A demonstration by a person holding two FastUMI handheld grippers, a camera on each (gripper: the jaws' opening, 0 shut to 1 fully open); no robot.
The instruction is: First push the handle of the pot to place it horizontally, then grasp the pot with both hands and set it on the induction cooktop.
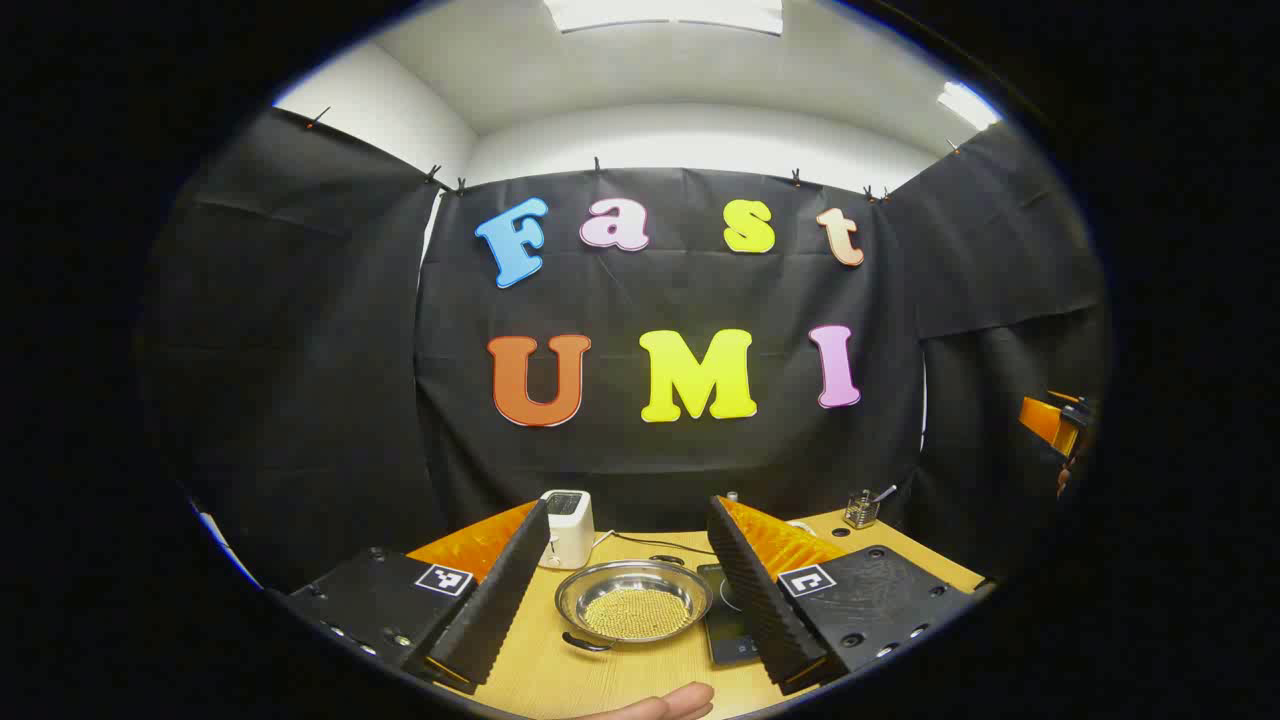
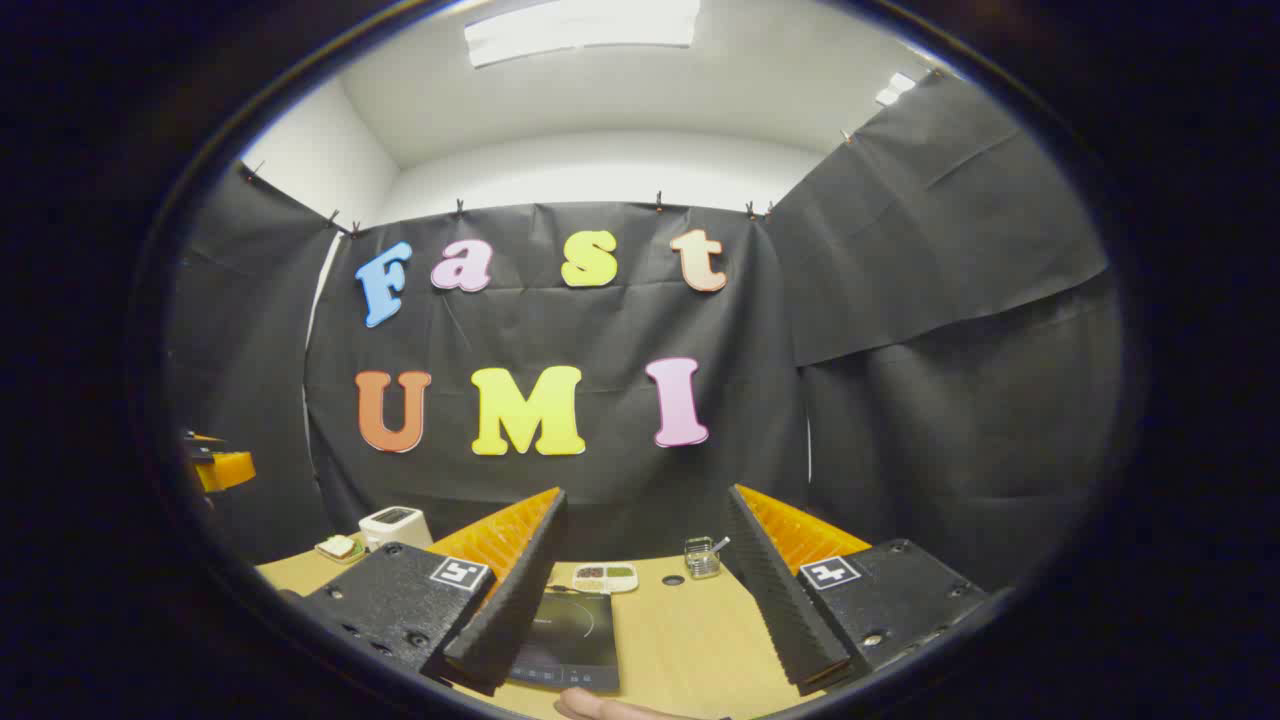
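In the left gripper view, the left gripper [image 1: 630, 585] is held above the wooden table [image 1: 610, 675] with its jaws spread wide and nothing between them. A white toaster [image 1: 568, 527] is seen at about eleven o'clock from the pot. The pot [image 1: 633, 601], a shallow steel pan with yellowish grains in it, is found on the table between the two fingers, its dark handle [image 1: 585, 643] pointing toward seven o'clock. The induction cooktop [image 1: 727, 615] lies just beside the pot at three o'clock, partly hidden by the right-hand finger. A small glass cup [image 1: 861, 511] is placed toward one o'clock.

In the right gripper view, the right gripper [image 2: 640, 595] is likewise held wide apart and empty, and the cooktop [image 2: 570, 630] is seen between its fingers.
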